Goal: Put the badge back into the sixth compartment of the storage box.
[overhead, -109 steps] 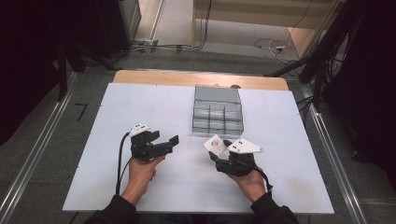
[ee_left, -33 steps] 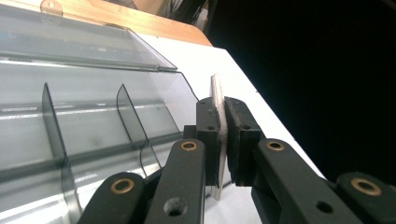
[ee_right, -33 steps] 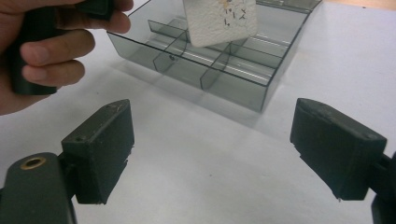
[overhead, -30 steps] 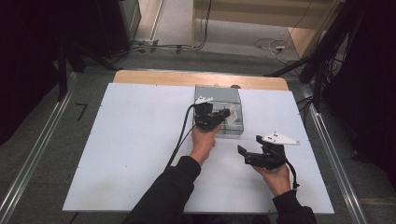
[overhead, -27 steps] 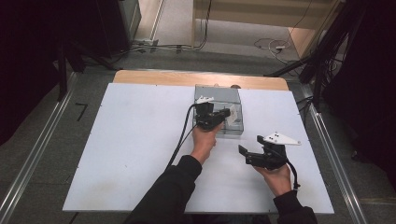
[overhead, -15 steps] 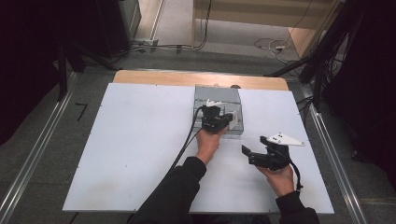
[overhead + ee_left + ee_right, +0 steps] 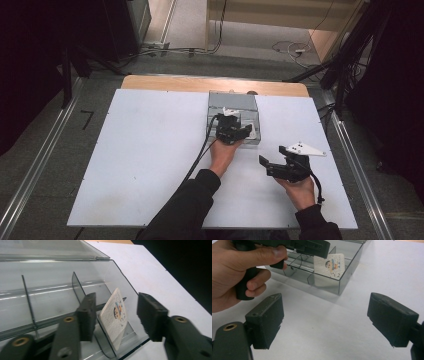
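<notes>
A clear grey compartment box [image 7: 226, 101] stands at the table's far middle. A white card with a cartoon print [image 7: 113, 317] leans tilted in its near right compartment [image 7: 330, 266]. My left gripper [image 7: 239, 131] hovers over that compartment, open. In the left gripper view the card stands between the left gripper [image 7: 116, 313]'s pads [image 7: 86, 313], apart from the right-hand pad. My right gripper [image 7: 265, 166] is open and holds nothing, low over the bare table in front and to the right of the box. The right gripper [image 7: 324, 322] points at the box's corner [image 7: 342, 282].
The white table top [image 7: 145, 150] is bare to the left and near side. A wooden strip [image 7: 165, 82] runs along the far edge. The box's lid [image 7: 50, 247] lies open at the back. The left hand [image 7: 242, 267] and a cable [image 7: 197, 155] trail toward the near edge.
The left gripper has gone from the table's near middle up to the box, then edged right over the near right compartment. The right gripper has drifted right and nearer.
</notes>
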The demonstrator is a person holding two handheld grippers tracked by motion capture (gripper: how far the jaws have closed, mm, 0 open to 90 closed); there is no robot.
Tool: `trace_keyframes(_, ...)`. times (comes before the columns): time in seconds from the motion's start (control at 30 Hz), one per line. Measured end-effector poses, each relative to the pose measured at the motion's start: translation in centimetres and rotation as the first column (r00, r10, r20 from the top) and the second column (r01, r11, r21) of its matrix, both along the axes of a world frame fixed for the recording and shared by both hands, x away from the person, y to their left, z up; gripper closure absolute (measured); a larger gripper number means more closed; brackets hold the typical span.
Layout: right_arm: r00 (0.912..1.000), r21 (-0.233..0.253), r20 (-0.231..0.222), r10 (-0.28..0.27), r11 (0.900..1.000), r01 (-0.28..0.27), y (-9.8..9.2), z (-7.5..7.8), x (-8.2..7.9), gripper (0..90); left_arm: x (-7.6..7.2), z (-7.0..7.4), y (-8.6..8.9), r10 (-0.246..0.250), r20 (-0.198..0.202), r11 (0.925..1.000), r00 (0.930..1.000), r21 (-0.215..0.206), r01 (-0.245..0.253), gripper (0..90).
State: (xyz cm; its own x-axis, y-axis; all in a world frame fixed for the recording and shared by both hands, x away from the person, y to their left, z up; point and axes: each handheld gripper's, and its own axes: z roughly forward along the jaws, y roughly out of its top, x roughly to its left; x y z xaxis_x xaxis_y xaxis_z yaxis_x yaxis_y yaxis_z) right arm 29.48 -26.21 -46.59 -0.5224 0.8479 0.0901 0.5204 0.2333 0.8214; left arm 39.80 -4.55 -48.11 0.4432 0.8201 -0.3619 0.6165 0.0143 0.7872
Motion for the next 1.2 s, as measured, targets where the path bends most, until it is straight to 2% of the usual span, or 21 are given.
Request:
trace_keyframes(0.1,1.0000,0.002,0.005,-0.004,1.000,0.004,-0.1,0.0,0.1,12.4,-0.2,0.2,0.2,0.001,0.006,0.9999,1.0000,0.017,-0.001,43.0)
trace_keyframes(0.53,0.9996,0.002,-0.007,-0.028,1.000,0.028,-0.6,-0.2,0.5,12.3,-1.1,1.1,2.7,0.044,0.027,0.9989,0.9987,0.016,-0.045,37.7)
trace_keyframes(1.2,0.9985,-0.014,-0.010,-0.054,0.998,0.054,-1.1,-0.6,0.6,10.6,-4.2,2.2,6.7,0.034,0.052,0.9994,0.9980,-0.002,-0.034,27.4)
